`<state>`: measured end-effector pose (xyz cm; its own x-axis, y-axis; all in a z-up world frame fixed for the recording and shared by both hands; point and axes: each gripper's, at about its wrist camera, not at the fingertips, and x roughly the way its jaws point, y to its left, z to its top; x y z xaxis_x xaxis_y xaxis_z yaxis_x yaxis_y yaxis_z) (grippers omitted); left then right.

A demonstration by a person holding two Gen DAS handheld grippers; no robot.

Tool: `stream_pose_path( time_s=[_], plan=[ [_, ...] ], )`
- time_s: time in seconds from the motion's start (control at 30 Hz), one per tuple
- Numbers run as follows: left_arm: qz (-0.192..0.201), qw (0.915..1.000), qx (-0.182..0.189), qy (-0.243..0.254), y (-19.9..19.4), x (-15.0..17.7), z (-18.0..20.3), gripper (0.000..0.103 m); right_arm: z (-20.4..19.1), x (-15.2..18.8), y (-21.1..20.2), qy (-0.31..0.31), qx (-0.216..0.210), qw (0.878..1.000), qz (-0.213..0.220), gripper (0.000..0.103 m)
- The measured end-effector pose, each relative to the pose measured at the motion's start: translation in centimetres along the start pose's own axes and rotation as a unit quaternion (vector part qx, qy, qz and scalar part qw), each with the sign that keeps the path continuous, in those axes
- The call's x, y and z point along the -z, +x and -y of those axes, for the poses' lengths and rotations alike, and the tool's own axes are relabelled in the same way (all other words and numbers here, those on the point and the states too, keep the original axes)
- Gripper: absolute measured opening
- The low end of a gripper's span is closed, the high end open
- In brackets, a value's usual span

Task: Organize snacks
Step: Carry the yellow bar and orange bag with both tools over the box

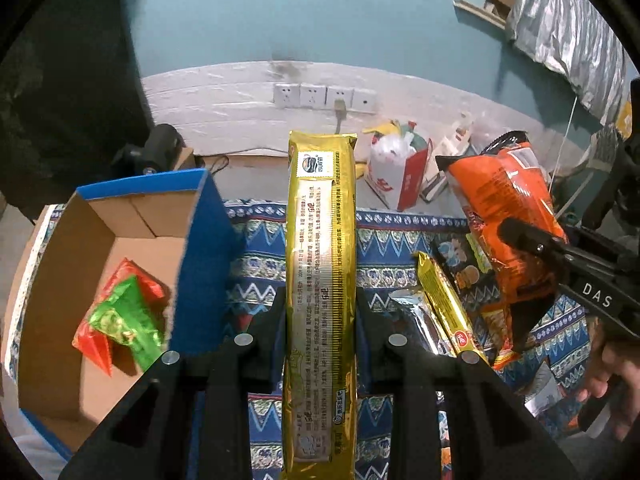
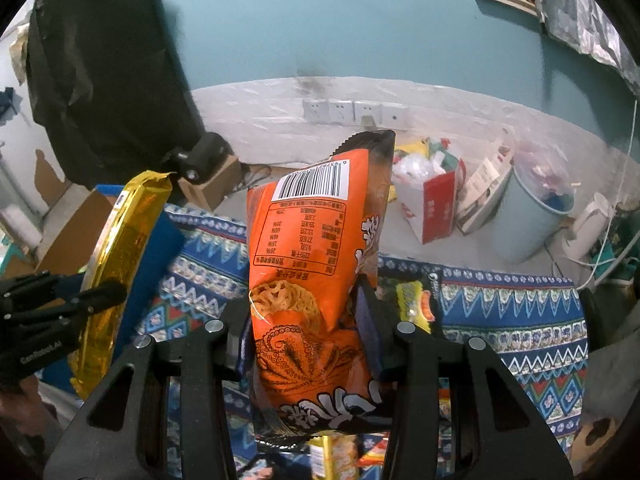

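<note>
Gold pack (image 1: pixel 320 280) nearest you, clenched upright in left gripper (image 1: pixel 320 308) jaws, just right of box (image 1: pixel 120 216). Right gripper (image 2: pixel 308 320) jaws grasp orange bag (image 2: pixel 312 280), held above patterned cloth (image 2: pixel 520 320). Box holds red-green packets (image 1: pixel 120 312). Risks: long pack tips or catches blue box wall on swing left; bag slips from pinch; two grippers collide, being close.

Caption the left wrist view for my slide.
Left hand-held gripper holds long gold foil snack pack beside open blue cardboard box.
</note>
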<state>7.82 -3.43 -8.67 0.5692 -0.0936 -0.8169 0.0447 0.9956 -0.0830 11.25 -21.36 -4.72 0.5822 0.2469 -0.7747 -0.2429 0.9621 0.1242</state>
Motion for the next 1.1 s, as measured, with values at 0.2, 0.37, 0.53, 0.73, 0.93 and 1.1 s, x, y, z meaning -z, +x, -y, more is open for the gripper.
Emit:
stream_pose_path(
  time_s=[0.2,0.37,0.53,0.73,0.93,1.1],
  plan=[
    [0.015,0.9998,-0.002,-0.013,-2.2,0.1,-2.0,0.029,-1.9,-1.0,-0.5,-0.008,-0.013,1.0,0.01,0.042],
    [0.037,0.9989,-0.019,-0.019,-3.9,0.2,-3.9,0.029,-3.9,-1.7,-0.7,-0.015,-0.023,1.0,0.015,0.042],
    [0.049,0.9978,-0.025,-0.037,-5.3,0.4,-6.1,0.029,-6.3,-2.3,-0.6,-0.027,-0.036,0.999,0.017,0.042],
    [0.054,0.9961,-0.036,-0.06,-6.2,1.1,-9.0,0.029,-9.5,-2.9,0.0,-0.041,-0.053,0.998,0.014,0.042],
    [0.055,0.9932,-0.054,-0.087,-6.8,2.3,-12.7,0.029,-13.0,-3.6,0.8,-0.057,-0.073,0.996,0.012,0.042],
    [0.047,0.99,-0.07,-0.113,-6.5,3.5,-15.8,0.029,-16.9,-3.9,1.8,-0.078,-0.091,0.993,0.004,0.042]
  ],
)
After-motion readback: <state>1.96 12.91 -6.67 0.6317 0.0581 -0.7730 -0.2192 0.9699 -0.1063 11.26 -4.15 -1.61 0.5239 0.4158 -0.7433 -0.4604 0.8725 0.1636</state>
